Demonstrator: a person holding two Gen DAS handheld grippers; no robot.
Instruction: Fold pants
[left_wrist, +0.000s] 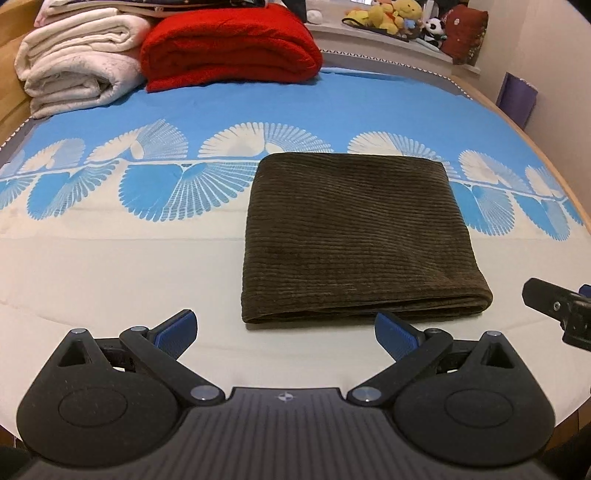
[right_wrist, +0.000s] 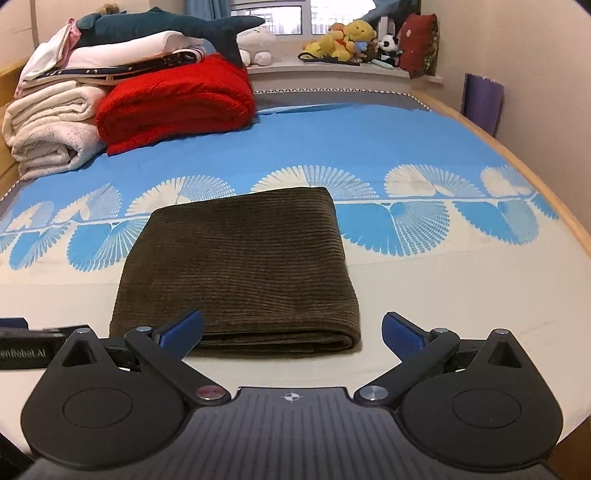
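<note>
Pants (left_wrist: 354, 236) folded, flat on bed (left_wrist: 110, 266), frame centre. Left tongs (left_wrist: 286, 334) and right tongs (right_wrist: 293, 334) released, empty.

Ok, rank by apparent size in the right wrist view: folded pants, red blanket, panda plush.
1. folded pants, though nearest the camera, so its lead is unsure
2. red blanket
3. panda plush
</note>
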